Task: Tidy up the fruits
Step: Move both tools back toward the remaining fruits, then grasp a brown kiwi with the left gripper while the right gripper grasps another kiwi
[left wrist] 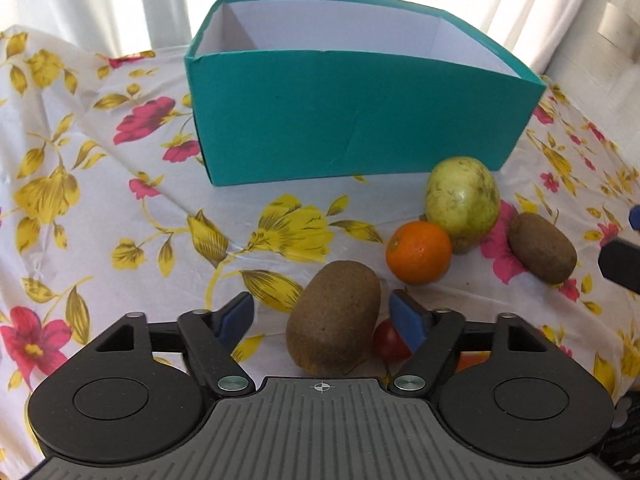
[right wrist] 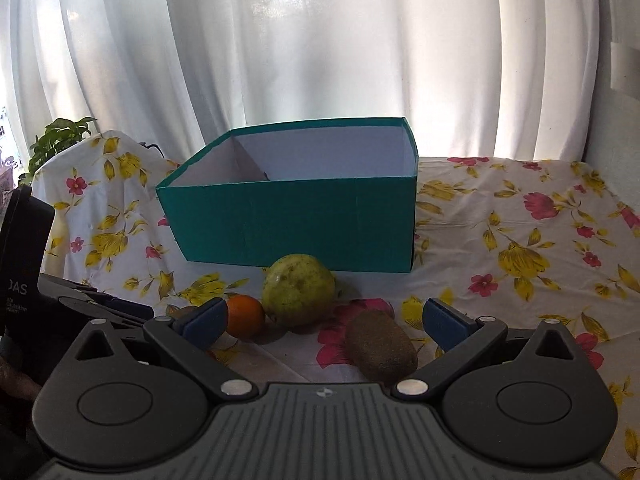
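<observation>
Fruits lie in a loose cluster on the floral-clothed worktop (left wrist: 100, 208), all in front of the teal box (left wrist: 352, 116), which looks empty from what shows of its white inside. A kiwi (left wrist: 334, 320) sits between the spread jaws of the left gripper (left wrist: 322, 316), nearer the right pad, with a small red fruit (left wrist: 388, 340) tucked against its side. Just beyond lie an orange (left wrist: 418, 252) touching a green guava-like fruit (left wrist: 462, 202), and a second kiwi (left wrist: 542, 248) a little apart toward the right edge of the worktop. The right gripper (right wrist: 324, 322) also has its jaws wide apart and grips nothing; that second kiwi (right wrist: 382, 348) lies between them, close to the right pad.

Risks, as I judge them: the left jaws closing off-centre could push the kiwi sideways into the red fruit, or catch both at once. A kiwi is rounded and may squirt out if pinched near an end. Fruits that touch may roll when a neighbour is nudged, and the wrinkled cloth could drag. With both grippers working close together, they could collide.
</observation>
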Available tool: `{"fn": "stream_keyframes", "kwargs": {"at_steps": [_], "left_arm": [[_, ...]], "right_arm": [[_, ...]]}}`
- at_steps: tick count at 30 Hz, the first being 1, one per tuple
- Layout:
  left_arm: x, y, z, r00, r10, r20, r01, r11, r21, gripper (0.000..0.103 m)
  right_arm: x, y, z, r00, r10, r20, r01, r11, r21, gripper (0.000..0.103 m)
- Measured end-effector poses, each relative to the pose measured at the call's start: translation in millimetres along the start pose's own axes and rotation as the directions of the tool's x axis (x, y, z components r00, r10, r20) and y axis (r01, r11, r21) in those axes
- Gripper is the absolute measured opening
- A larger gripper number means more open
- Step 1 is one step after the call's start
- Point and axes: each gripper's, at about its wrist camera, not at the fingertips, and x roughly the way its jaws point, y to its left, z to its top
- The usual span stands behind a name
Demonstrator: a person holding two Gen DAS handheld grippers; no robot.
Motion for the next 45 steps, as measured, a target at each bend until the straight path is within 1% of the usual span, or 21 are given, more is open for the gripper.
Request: {"fn": "stream_keyframes", "kwargs": {"at_steps": [3, 7, 11, 12, 13, 14, 15, 16, 19, 21, 24, 27, 30, 33, 38, 45], "left_arm": [[1.0, 3.0, 1.4, 1.000, -0.020, -0.011, 0.019, 0.999, -0.025, 0.068], [2.5, 1.6, 2.1, 0.999, -0.031, -0.016, 0.031, 0.999, -0.011, 0.068], [9.2, 9.8, 7.3, 0.996, -0.078, -0.054, 0.074, 0.995, -0.068, 0.068], [11.5, 12.6, 8.6, 0.994, -0.090, -0.058, 0.085, 0.993, -0.082, 0.065], [12.5, 13.9, 9.6, 0.994, -0.095, -0.052, 0.091, 0.993, -0.078, 0.060], [13.9, 13.6, 10.6, 0.993, -0.103, -0.050, 0.100, 0.993, -0.061, 0.058], [14.6, 13.0, 11.7, 0.992, -0.112, -0.053, 0.109, 0.993, -0.050, 0.051], [14.9, 13.1, 12.9, 0.991, -0.122, -0.058, 0.119, 0.992, -0.052, 0.050], [13.2, 10.1, 12.3, 0.993, -0.104, -0.061, 0.102, 0.994, -0.038, 0.050], [8.4, 9.5, 9.8, 0.993, -0.105, -0.054, 0.103, 0.994, -0.035, 0.050], [-1.1, 15.4, 7.2, 0.992, -0.122, -0.039, 0.119, 0.990, -0.071, 0.049], [-9.6, 21.3, 5.2, 0.991, -0.131, -0.022, 0.128, 0.987, -0.093, 0.049], [-13.9, 25.2, 4.7, 0.992, -0.127, -0.015, 0.125, 0.987, -0.102, 0.048], [-15.5, 26.9, 4.0, 0.992, -0.125, -0.012, 0.123, 0.987, -0.107, 0.048], [-19.7, 25.3, 1.2, 0.991, -0.136, -0.011, 0.134, 0.986, -0.103, 0.048], [-25.3, 17.9, -0.3, 0.989, -0.151, -0.009, 0.150, 0.985, -0.085, 0.048]], "right_arm": [[1.0, -1.6, 1.1, 1.000, -0.002, -0.016, 0.002, 1.000, 0.002, 0.103], [1.7, -3.0, 1.0, 1.000, -0.005, -0.029, 0.005, 1.000, -0.004, 0.103], [3.2, -2.8, 1.5, 0.999, -0.013, -0.043, 0.013, 1.000, -0.016, 0.103], [3.9, -3.2, 1.3, 0.999, -0.017, -0.048, 0.016, 1.000, -0.017, 0.103], [4.7, -3.6, 1.1, 0.998, -0.020, -0.053, 0.019, 1.000, -0.017, 0.103], [5.5, -4.0, 0.7, 0.998, -0.026, -0.059, 0.025, 1.000, -0.015, 0.103], [6.5, -4.5, 0.4, 0.997, -0.031, -0.064, 0.031, 0.999, -0.012, 0.103], [7.4, -5.2, 0.2, 0.997, -0.036, -0.067, 0.035, 0.999, -0.009, 0.103], [10.8, -6.7, -0.7, 0.996, -0.057, -0.074, 0.057, 0.998, -0.002, 0.103], [15.3, -7.9, -2.1, 0.993, -0.080, -0.081, 0.081, 0.997, 0.000, 0.103], [23.2, -8.7, -5.5, 0.989, -0.097, -0.110, 0.098, 0.995, 0.002, 0.103], [24.8, -4.9, -7.2, 0.991, -0.062, -0.117, 0.062, 0.998, -0.008, 0.103], [23.4, 4.3, -7.2, 0.993, -0.031, -0.114, 0.026, 0.999, -0.045, 0.103], [25.3, 7.9, -7.9, 0.992, -0.040, -0.123, 0.033, 0.998, -0.058, 0.103], [30.0, 1.7, -11.1, 0.986, -0.077, -0.146, 0.072, 0.997, -0.042, 0.102], [23.3, -6.9, -28.8, 0.980, -0.100, -0.171, 0.086, 0.993, -0.086, 0.096]]}}
